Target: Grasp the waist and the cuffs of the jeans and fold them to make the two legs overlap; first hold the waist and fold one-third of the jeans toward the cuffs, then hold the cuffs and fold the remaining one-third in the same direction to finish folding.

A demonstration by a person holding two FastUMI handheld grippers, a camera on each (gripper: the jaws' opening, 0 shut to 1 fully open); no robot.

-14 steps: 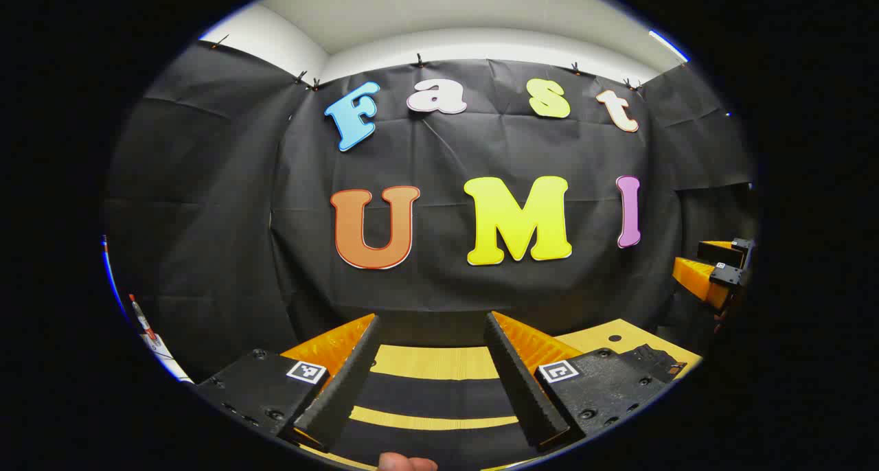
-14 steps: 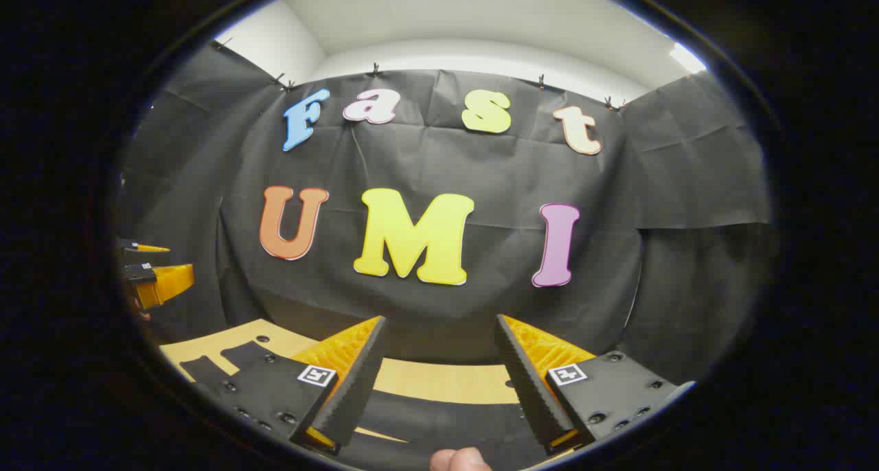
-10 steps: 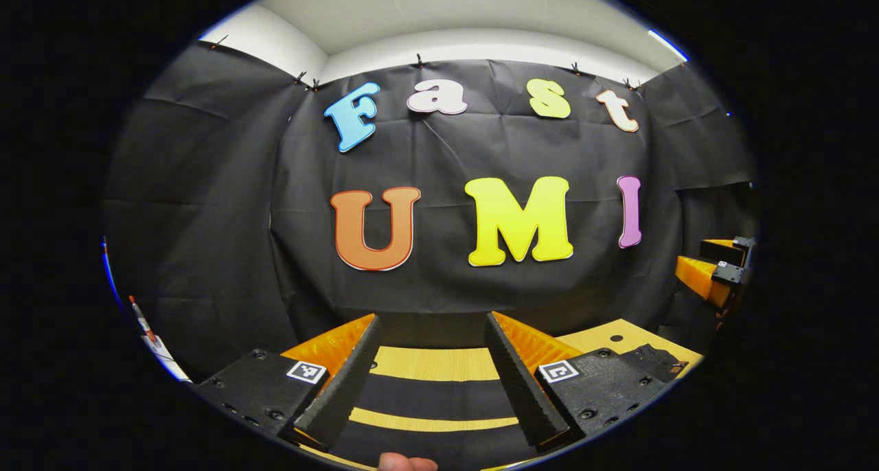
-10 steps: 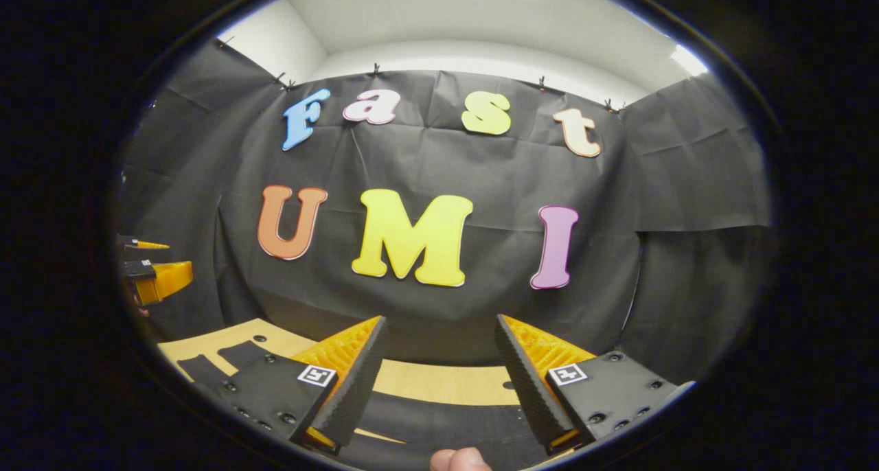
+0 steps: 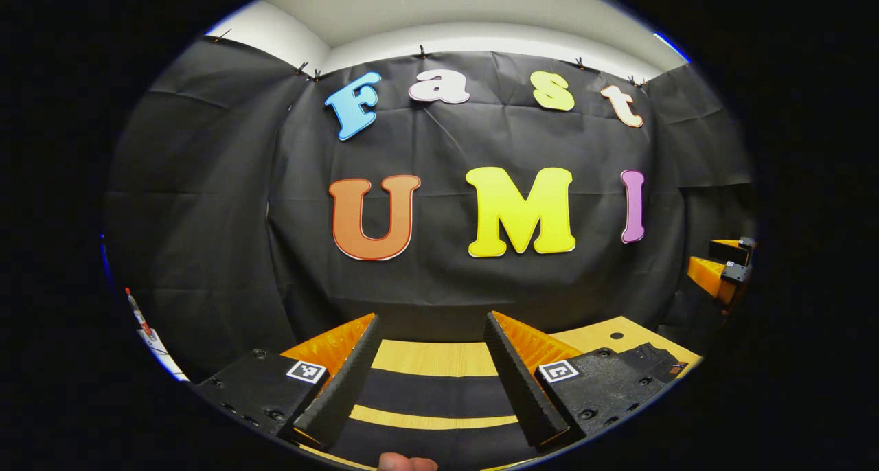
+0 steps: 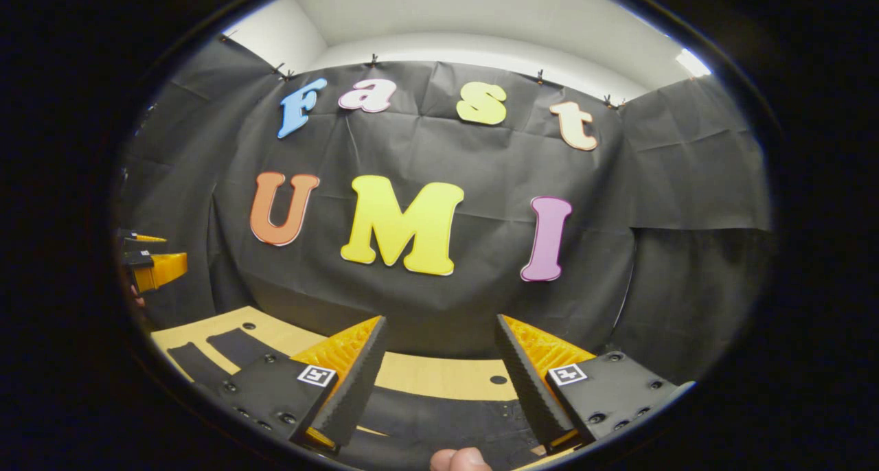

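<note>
Black jeans [image 5: 432, 392] lie flat on the wooden table [image 5: 432, 358]. In the left gripper view two dark leg strips cross under my left gripper [image 5: 431, 317], with a band of wood between them. It hovers above them, open, nothing between its fingers. In the right gripper view the wider waist end of the jeans [image 6: 446, 416] lies under my right gripper [image 6: 440, 320], which is also open and empty above the cloth. The two legs [image 6: 233, 344] run off to the left. A thumb [image 6: 460, 459] shows at the bottom edge.
The black cloth wall stands close behind the table's far edge. Small round holes [image 5: 616, 336] [image 6: 499, 380] sit in the tabletop. The other gripper [image 5: 721, 272] shows at the right edge of the left view, and its counterpart [image 6: 154, 265] at the left edge of the right view.
Both views have tipped slightly downward: the wall has slid up in the picture and more of the table and jeans shows. Both grippers stay open.
</note>
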